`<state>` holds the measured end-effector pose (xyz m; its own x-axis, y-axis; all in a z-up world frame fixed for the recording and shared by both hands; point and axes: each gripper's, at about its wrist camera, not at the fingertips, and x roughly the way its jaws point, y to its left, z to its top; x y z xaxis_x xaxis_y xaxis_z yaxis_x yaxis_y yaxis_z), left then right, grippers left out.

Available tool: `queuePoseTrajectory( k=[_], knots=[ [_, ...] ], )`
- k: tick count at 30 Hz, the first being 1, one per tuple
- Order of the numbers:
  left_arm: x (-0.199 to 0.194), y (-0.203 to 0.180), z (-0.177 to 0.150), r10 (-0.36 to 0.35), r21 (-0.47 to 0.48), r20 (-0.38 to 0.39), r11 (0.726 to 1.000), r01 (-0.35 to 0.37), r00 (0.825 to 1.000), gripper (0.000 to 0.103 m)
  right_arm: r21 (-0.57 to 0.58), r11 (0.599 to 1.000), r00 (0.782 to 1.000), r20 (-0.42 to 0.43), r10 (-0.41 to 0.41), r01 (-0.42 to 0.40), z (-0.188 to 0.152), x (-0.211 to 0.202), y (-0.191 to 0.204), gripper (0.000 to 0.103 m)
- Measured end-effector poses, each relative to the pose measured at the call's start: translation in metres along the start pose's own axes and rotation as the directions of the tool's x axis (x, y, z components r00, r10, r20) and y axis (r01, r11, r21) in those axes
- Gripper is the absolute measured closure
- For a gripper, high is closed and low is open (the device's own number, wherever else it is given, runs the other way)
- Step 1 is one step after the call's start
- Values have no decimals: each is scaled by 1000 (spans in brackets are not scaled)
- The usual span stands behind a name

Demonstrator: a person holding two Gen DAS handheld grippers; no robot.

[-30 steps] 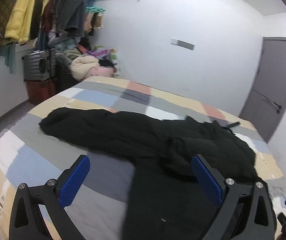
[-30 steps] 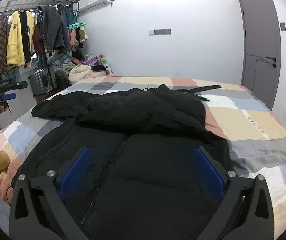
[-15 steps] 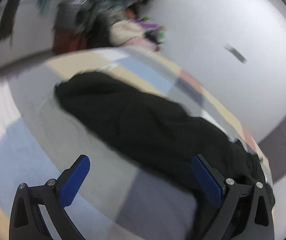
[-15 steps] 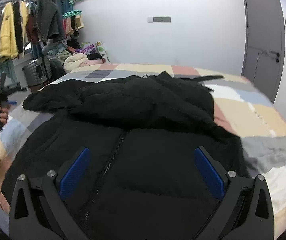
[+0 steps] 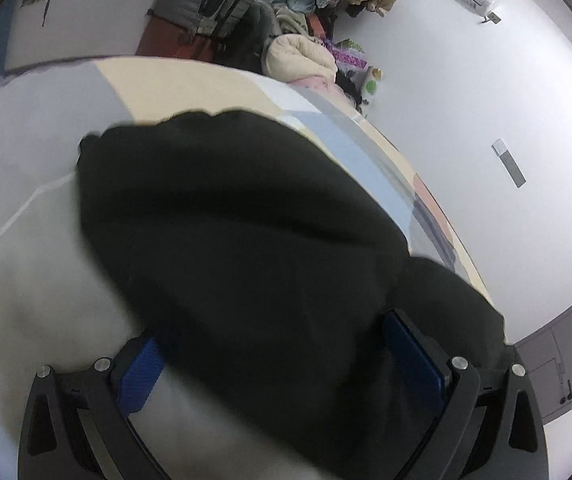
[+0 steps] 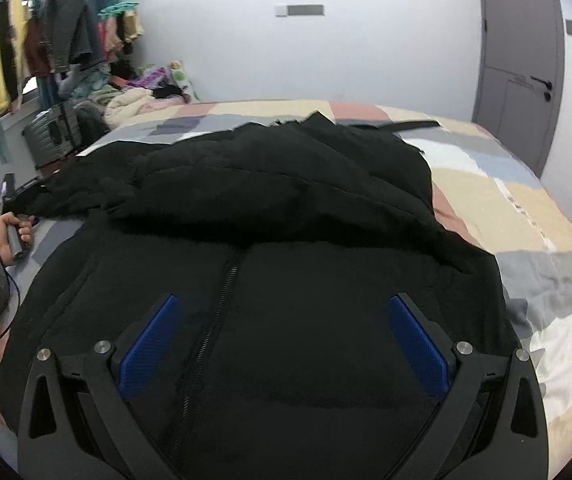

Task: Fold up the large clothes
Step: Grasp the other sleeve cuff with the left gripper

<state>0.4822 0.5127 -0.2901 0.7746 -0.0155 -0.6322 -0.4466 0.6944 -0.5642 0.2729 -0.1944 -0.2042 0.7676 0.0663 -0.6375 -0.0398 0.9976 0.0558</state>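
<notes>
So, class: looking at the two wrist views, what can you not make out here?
- Left wrist view: motion blur smears the black jacket's sleeve, so whether the left tool touches it is unclear.
- Right wrist view: the right tool hides the jacket's hem.
- Right wrist view: the jacket covers the bedspread beneath.

Jacket [image 6: 278,240] lies on the bed [image 6: 517,216], sleeve [image 5: 226,216] extending left; suitcase [image 6: 52,136] and clothes rack [image 6: 46,36] stand beyond the bed's left edge.

light: soft, even indoor | left view: motion-blurred | edges: fisheye-bent, dark corners
</notes>
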Motion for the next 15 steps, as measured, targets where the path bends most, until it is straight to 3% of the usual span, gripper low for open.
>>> queuePoseTrajectory(
  k=[3, 5, 7, 10, 15],
  knots=[
    [6, 1, 8, -4, 15, 6, 1000, 4, 1000, 5, 9, 1000, 1000, -13, -27, 27, 1, 5, -4, 0],
    [7, 2, 9, 9, 14, 11, 1000, -9, 1000, 21, 19, 999, 999, -16, -28, 29, 1, 3, -7, 0],
    [6, 5, 11, 13, 6, 11, 1000, -13, 1000, 51, 27, 999, 1000, -6, -25, 25, 3, 0, -10, 0],
    [-2, -3, 6, 45, 46, 26, 998, -47, 999, 83, 3, 1000, 1000, 5, -29, 29, 3, -4, -10, 0],
    [-34, -30, -1, 104, 122, 82, 986, -113, 991, 96, -11, 1000, 1000, 19, -14, 14, 1, -12, -14, 0]
  ],
)
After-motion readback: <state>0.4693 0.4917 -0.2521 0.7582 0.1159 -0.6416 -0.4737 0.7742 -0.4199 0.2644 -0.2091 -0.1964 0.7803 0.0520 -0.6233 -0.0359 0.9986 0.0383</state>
